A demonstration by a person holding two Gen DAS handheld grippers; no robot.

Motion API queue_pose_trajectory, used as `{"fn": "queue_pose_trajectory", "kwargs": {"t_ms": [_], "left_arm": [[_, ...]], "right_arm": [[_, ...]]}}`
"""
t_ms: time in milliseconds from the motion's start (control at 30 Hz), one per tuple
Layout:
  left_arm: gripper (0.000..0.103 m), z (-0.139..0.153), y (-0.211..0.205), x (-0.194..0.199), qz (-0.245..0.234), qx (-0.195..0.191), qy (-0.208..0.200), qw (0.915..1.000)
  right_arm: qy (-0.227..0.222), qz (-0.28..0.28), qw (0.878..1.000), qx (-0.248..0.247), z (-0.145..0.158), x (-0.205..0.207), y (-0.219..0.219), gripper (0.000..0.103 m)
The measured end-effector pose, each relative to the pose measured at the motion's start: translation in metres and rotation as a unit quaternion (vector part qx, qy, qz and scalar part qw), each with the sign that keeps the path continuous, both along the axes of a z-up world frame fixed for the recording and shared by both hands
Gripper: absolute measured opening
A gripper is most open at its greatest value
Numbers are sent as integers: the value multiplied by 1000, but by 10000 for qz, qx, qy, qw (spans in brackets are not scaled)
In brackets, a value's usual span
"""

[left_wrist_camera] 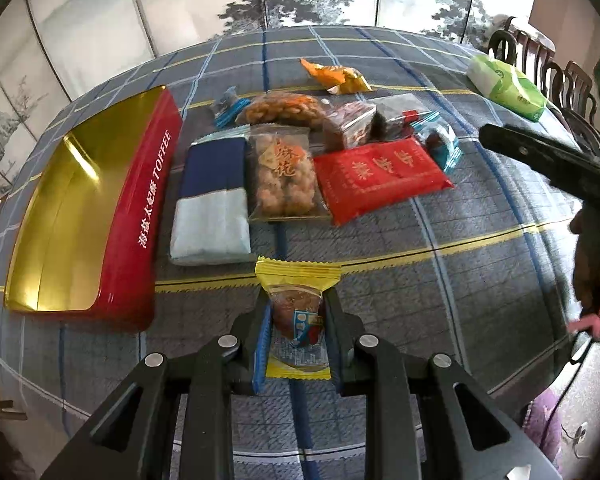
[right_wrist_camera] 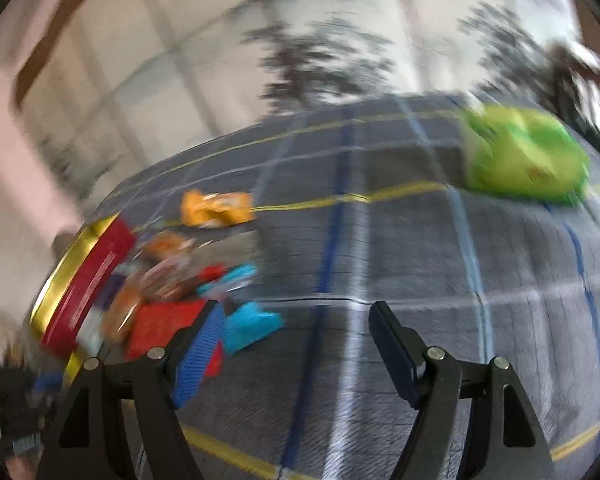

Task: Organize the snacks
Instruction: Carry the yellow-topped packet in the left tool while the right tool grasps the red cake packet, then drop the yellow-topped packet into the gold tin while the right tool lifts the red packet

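The left gripper (left_wrist_camera: 298, 312) is clamped on a yellow-edged snack packet (left_wrist_camera: 298, 320), held above the plaid tablecloth (left_wrist_camera: 440, 280) just in front of the snack pile. The open red toffee tin (left_wrist_camera: 92, 216) lies left of the pile, its gold inside bare. The right gripper (right_wrist_camera: 296, 320) stands wide apart with nothing between its fingers, over open cloth; a green tissue pack (right_wrist_camera: 528, 152) sits near the far right edge.

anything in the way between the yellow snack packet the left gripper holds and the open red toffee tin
Nothing visible: the left gripper holds the yellow snack packet near the red toffee tin's front corner, with only bare tablecloth between them.
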State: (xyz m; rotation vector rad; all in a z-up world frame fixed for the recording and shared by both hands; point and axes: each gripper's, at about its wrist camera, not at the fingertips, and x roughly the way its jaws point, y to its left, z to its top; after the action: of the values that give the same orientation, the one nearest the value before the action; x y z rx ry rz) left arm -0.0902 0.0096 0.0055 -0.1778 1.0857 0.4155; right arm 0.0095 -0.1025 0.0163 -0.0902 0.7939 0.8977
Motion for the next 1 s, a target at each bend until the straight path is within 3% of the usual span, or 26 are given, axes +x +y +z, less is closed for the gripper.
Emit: {"fn": "queue_pose_trajectory", "kwargs": {"t_ms": [200,500,700,1000], "left_arm": [[21,-1,3,-3,59,4,-11,10000],[21,1,10,-11,133,-78,-30,9999],[21,2,15,-21,157,-159,-50,9997],[21,7,19,-25,168,-293,-117,9994]], "right_arm": [[-708,1646,9815,-675,15,-30,32,77],[-1436,3131,9270,-1483,17,-61,73,77],[-1436,3612,9023,-1863,6,-58,107,77],[-954,4155,8766,-2233,-10,-41,144,77]]}}
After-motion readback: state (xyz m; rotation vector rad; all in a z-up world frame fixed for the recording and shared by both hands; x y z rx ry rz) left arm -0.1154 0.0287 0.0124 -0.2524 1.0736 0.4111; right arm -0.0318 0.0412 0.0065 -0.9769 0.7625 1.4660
